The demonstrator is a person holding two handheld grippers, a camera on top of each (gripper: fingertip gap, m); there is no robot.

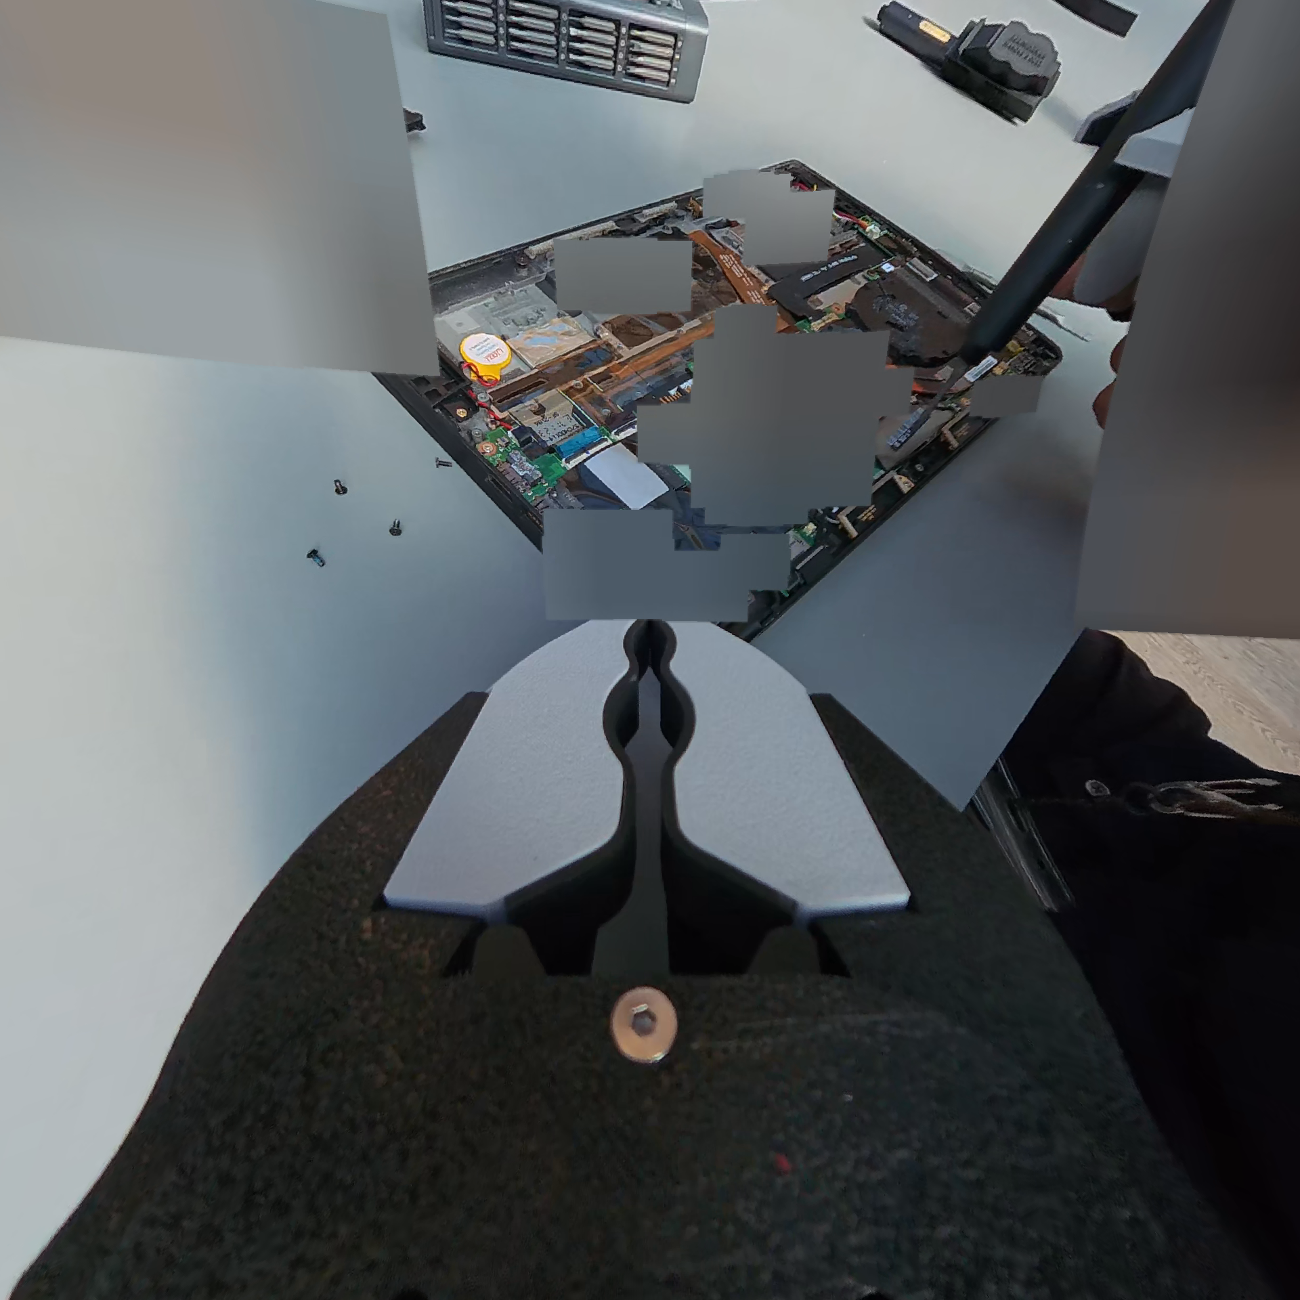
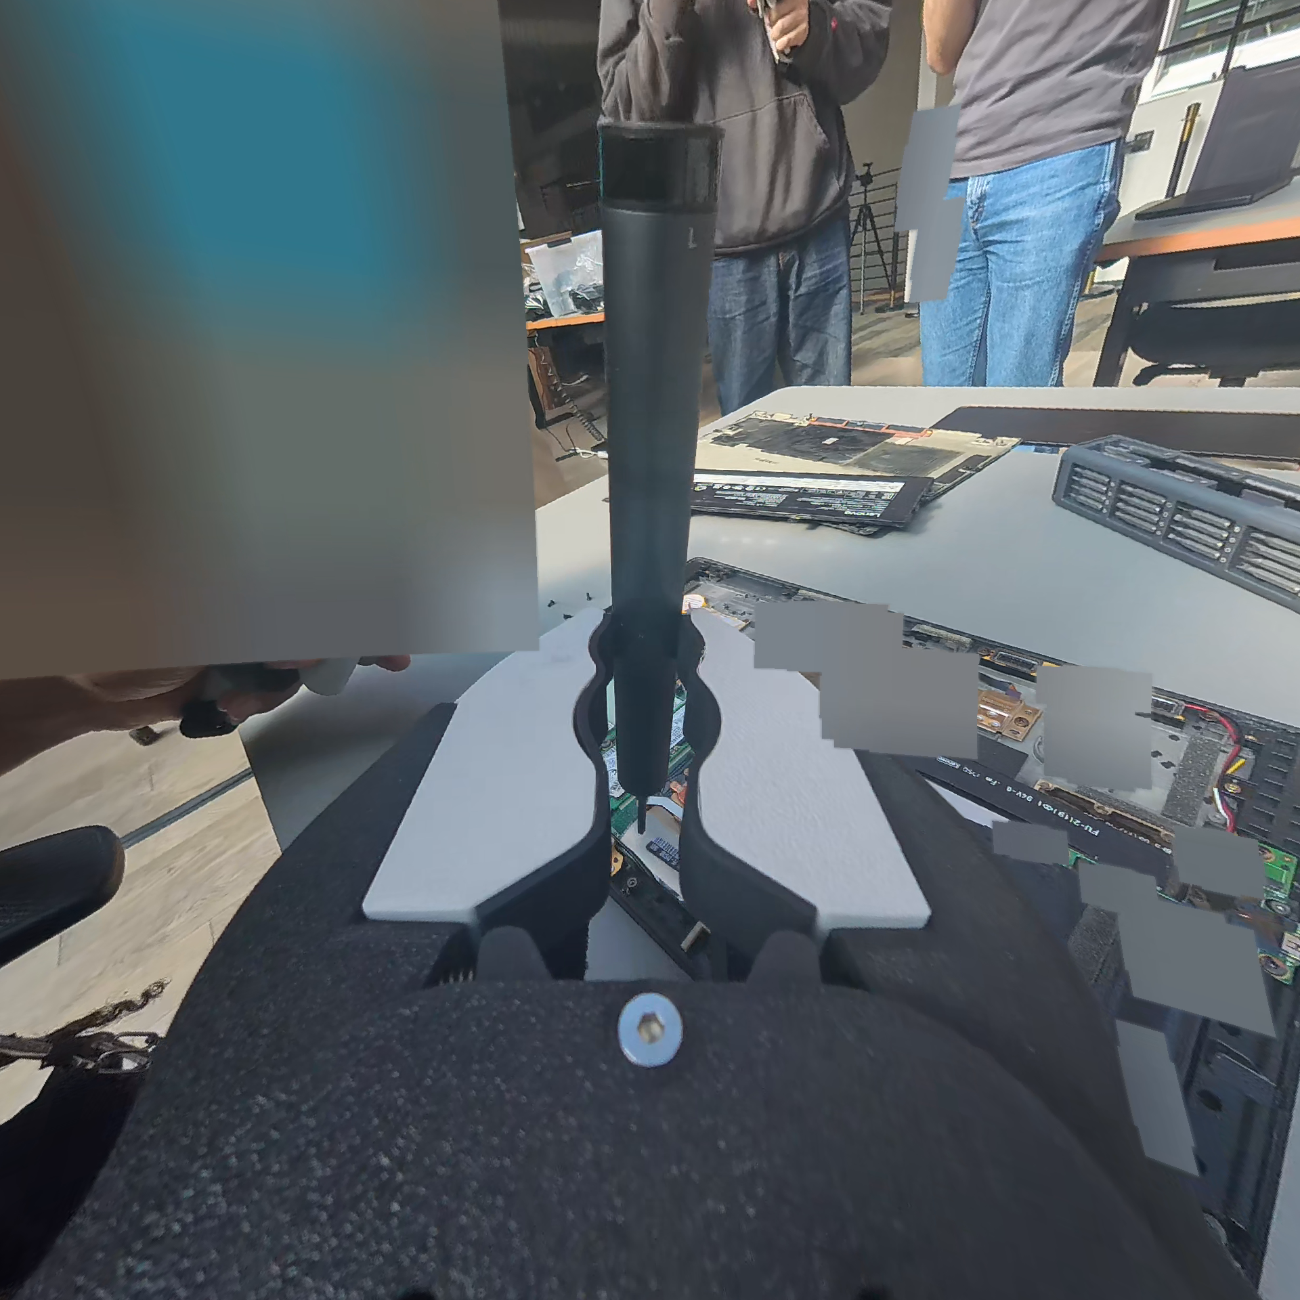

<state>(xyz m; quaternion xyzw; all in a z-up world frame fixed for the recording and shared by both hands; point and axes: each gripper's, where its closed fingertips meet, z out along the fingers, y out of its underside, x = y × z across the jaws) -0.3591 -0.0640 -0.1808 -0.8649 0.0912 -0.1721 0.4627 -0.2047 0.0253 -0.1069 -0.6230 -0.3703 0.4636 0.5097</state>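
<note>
My right gripper (image 2: 647, 636) is shut on a dark grey electric screwdriver (image 2: 654, 422) and holds it upright. Its thin bit (image 2: 644, 819) touches the circuit board of an opened laptop (image 2: 1196, 774). In the left wrist view the same screwdriver (image 1: 1041, 260) slants down from the upper right onto the laptop's right side (image 1: 942, 394). My left gripper (image 1: 648, 629) is shut and empty. It hovers just in front of the near corner of the laptop (image 1: 492, 302).
Several small black screws (image 1: 340, 487) lie loose on the grey table left of the laptop. A grey bit case (image 1: 563, 42) stands behind it. A removed cover (image 2: 844, 443) and a battery (image 2: 802, 496) lie farther back. Two people (image 2: 774, 176) stand beyond the table. Some 20 centimetres of space lies between my two pairs of fingers. The left gripper is farther from the grey bit case (image 1: 563, 42), some 40 centimetres, than the right, some 30 centimetres. The right camera catches it too, in the right wrist view (image 2: 1165, 523).
</note>
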